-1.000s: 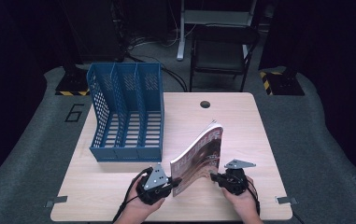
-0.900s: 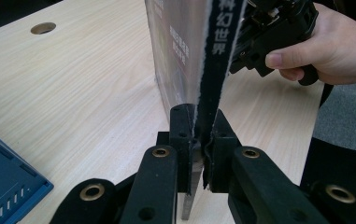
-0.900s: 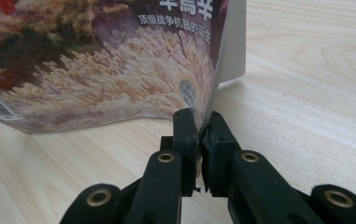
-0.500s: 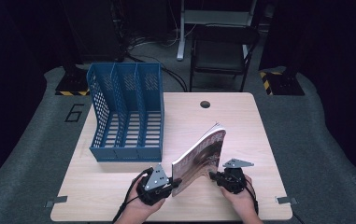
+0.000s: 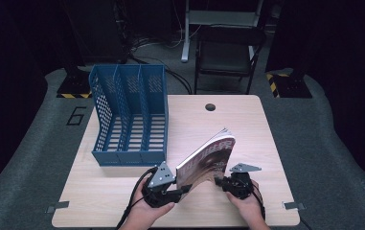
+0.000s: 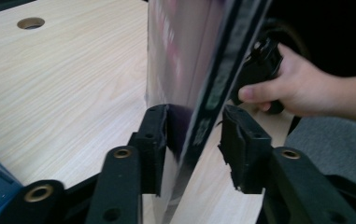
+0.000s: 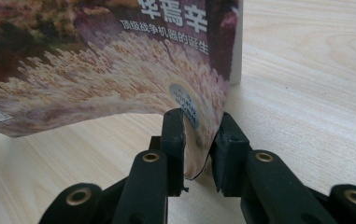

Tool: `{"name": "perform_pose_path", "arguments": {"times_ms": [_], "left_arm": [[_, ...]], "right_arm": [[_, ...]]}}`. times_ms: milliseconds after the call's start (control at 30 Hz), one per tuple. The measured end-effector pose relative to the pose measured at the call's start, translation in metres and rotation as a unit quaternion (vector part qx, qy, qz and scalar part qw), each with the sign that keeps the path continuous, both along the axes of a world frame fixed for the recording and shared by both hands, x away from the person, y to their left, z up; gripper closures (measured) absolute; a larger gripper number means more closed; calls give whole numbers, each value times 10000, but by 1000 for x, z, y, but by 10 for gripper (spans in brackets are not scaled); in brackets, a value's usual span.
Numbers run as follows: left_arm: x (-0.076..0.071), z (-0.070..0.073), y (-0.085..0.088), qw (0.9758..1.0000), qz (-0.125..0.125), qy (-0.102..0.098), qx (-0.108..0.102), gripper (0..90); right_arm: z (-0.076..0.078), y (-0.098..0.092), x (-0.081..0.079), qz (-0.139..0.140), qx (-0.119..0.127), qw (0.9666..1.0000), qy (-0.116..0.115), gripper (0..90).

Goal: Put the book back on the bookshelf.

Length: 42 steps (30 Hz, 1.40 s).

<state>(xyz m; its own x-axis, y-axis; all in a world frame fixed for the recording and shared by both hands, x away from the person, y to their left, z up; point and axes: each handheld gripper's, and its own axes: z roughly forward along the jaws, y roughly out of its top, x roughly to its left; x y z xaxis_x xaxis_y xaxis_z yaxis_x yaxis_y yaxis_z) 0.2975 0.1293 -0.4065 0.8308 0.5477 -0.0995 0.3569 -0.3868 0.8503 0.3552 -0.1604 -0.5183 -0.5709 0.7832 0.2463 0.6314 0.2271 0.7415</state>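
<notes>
A magazine [image 5: 206, 160] stands tilted on its lower edge near the table's front, with its top leaning to the right. My left gripper [image 5: 182, 190] is at its lower left. In the left gripper view the magazine [image 6: 185, 56] spine sits between the jaws of the left gripper [image 6: 194, 126], which have just been opening, and a gap shows on the right side. My right gripper [image 5: 220, 182] is at the lower right corner. Its jaws have also just been opening. In the right gripper view the curled cover corner of the magazine [image 7: 96, 60] hangs loose between the jaws of the right gripper [image 7: 199, 130].
A blue three-slot file rack [image 5: 130, 115] stands at the back left of the wooden table [image 5: 247, 129]. A cable hole [image 5: 210, 107] lies near the far edge. A chair [image 5: 228, 48] stands behind the table. The person's right hand [image 6: 302, 88] shows beyond the magazine.
The magazine's top edge has shifted slightly to the right. Both hands have stayed in place.
</notes>
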Motion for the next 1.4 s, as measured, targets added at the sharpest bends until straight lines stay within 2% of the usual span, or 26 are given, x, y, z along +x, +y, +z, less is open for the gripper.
{"name": "perform_pose_path", "arguments": {"times_ms": [233, 333, 500, 733, 833, 933, 967, 1000, 1133, 1200, 1267, 1400], "left_arm": [[3, 10, 1, 9999, 45, 156, -39, 545], [5, 12, 1, 9999, 65, 158, 26, 544], [9, 19, 0, 9992, 55, 399, -66, 550], [12, 36, -1, 9995, 48, 324, 25, 535], [14, 44, -2, 9995, 36, 298, -45, 535], [16, 53, -3, 9996, 74, 249, -52, 535], [17, 58, -3, 9997, 65, 216, 2, 535], [17, 58, -3, 9997, 65, 216, 2, 535], [21, 67, -7, 9998, 24, 136, 135, 535], [22, 68, -7, 9999, 11, 119, 124, 535], [24, 71, -8, 9998, 22, 160, 121, 539], [29, 75, -10, 9997, 48, 117, 214, 540]], "right_arm": [[0, 0, 0, 14, -7, 10000, -3, 767], [0, 0, 0, 28, 5, 10000, -7, 768], [-1, 0, 0, 46, -14, 10000, -11, 765], [-1, 1, 0, 45, -9, 10000, 15, 762], [-1, 0, 0, 59, -18, 10000, 11, 758], [-1, 0, 0, 53, -3, 10000, 44, 754], [-2, 1, 0, 49, -3, 10000, 55, 754], [-2, 0, 1, 86, -4, 10000, -5, 753], [-3, 0, 1, 81, -7, 10000, -9, 750], [-3, -1, 1, 122, -53, 9999, -6, 748], [-3, 0, 1, 61, -27, 10000, 13, 743], [-4, 0, 1, 90, 20, 9999, 40, 739]]}}
